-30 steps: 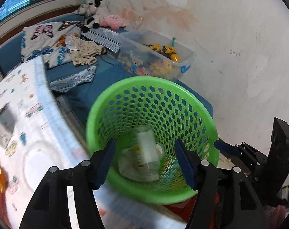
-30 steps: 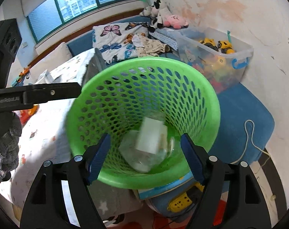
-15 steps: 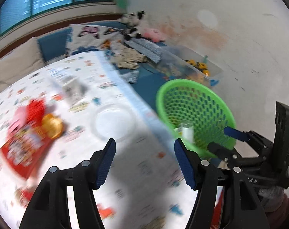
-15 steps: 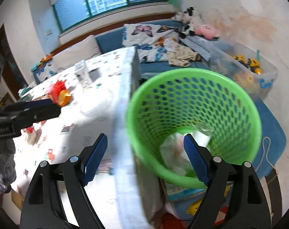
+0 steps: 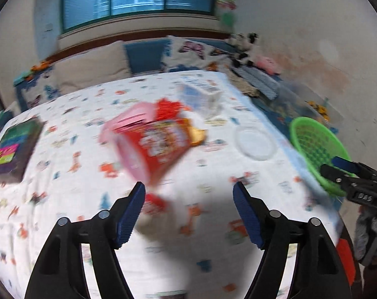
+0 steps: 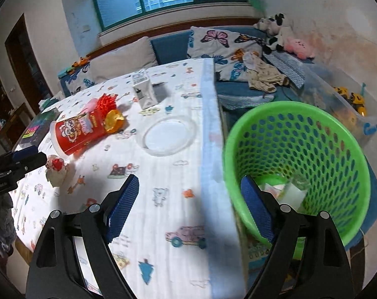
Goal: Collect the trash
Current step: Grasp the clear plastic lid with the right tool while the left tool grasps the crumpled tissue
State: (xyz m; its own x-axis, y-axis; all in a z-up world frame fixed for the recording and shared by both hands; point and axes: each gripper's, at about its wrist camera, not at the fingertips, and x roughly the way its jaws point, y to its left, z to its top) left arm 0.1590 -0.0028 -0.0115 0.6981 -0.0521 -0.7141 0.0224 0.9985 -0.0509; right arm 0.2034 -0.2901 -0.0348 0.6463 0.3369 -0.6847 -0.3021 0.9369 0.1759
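A green perforated basket (image 6: pixel 313 134) stands beside the table's right edge with clear plastic and paper trash (image 6: pixel 285 191) in its bottom; it also shows in the left wrist view (image 5: pixel 315 144). On the table lie a red snack cup (image 6: pixel 76 132) on its side, a gold wrapper (image 6: pixel 112 120), a red frilly piece (image 6: pixel 107 101), a white carton (image 6: pixel 144 92), a clear plastic lid (image 6: pixel 167 135) and a small crumpled wrapper (image 6: pixel 55 168). My left gripper (image 5: pixel 188 214) is open and empty above the table, facing the blurred red cup (image 5: pixel 158 147). My right gripper (image 6: pixel 188 206) is open and empty over the table's edge.
A dark book (image 5: pixel 14 144) lies at the table's far left. Behind the table is a blue sofa with butterfly cushions (image 6: pixel 221 42) and plush toys (image 6: pixel 285 37). A clear toy bin (image 6: pixel 350 107) stands against the wall beyond the basket.
Both grippers have swung left, away from the basket and toward the table. The left view now faces the red cup and is blurred by motion. Both stay open and empty.
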